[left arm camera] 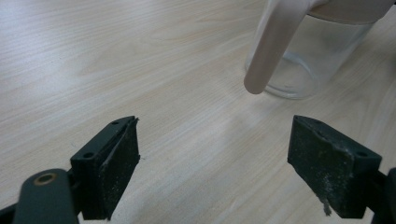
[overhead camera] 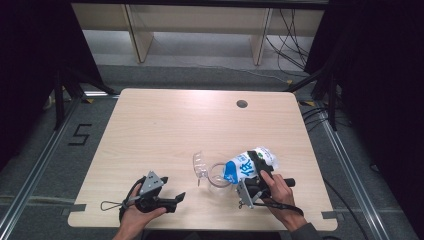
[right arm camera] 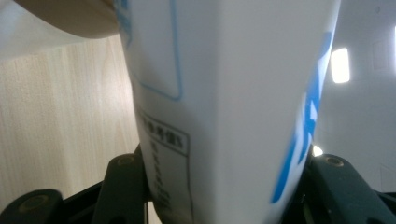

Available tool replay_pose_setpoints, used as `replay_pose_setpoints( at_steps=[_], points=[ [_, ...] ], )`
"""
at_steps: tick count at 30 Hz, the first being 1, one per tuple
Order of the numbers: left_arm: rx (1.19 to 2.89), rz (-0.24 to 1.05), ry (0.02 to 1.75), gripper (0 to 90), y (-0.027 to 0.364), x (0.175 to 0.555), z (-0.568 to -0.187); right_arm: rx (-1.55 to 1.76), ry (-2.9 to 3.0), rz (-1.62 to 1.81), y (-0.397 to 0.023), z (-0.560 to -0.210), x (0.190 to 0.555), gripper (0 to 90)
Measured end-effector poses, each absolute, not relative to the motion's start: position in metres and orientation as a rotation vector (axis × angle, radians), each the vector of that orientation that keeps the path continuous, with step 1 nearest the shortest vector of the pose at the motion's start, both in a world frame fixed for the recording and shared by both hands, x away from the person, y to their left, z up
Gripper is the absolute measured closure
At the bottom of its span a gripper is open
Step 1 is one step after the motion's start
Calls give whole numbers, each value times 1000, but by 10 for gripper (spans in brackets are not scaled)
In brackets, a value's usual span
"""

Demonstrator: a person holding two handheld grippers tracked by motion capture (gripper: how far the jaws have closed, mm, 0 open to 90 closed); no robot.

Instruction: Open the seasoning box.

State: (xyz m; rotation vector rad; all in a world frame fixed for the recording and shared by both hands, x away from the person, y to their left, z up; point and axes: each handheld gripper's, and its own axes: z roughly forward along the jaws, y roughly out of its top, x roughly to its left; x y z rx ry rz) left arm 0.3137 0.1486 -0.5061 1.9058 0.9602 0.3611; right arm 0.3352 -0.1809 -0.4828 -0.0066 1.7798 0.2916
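A white and blue carton [overhead camera: 248, 165] is tipped over to the left, its top end over the mouth of a clear pitcher [overhead camera: 218, 174] on the table. My right gripper [overhead camera: 259, 169] is shut on the carton, whose white side with blue print [right arm camera: 224, 107] stands between both jaws in the right gripper view. The pitcher's hinged lid [overhead camera: 200, 164] stands open on its left side. My left gripper [overhead camera: 178, 198] rests near the table's front edge, left of the pitcher, open with nothing between its pads [left arm camera: 122, 158]. The pitcher's clear body [left arm camera: 312, 60] and pale handle [left arm camera: 275, 42] lie ahead of it.
The light wood table [overhead camera: 165, 125] has a round cable hole [overhead camera: 242, 104] at its back right. Metal floor rails run along both sides of the table. Wooden furniture legs and cables stand beyond the far edge.
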Motion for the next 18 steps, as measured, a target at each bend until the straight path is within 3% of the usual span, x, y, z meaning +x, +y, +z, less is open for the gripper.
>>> replay_pose_setpoints(
  at_steps=[18],
  points=[
    [1908,359,959,161,148,314,-506,-98,1743,232,-180,-479,337,512]
  ],
)
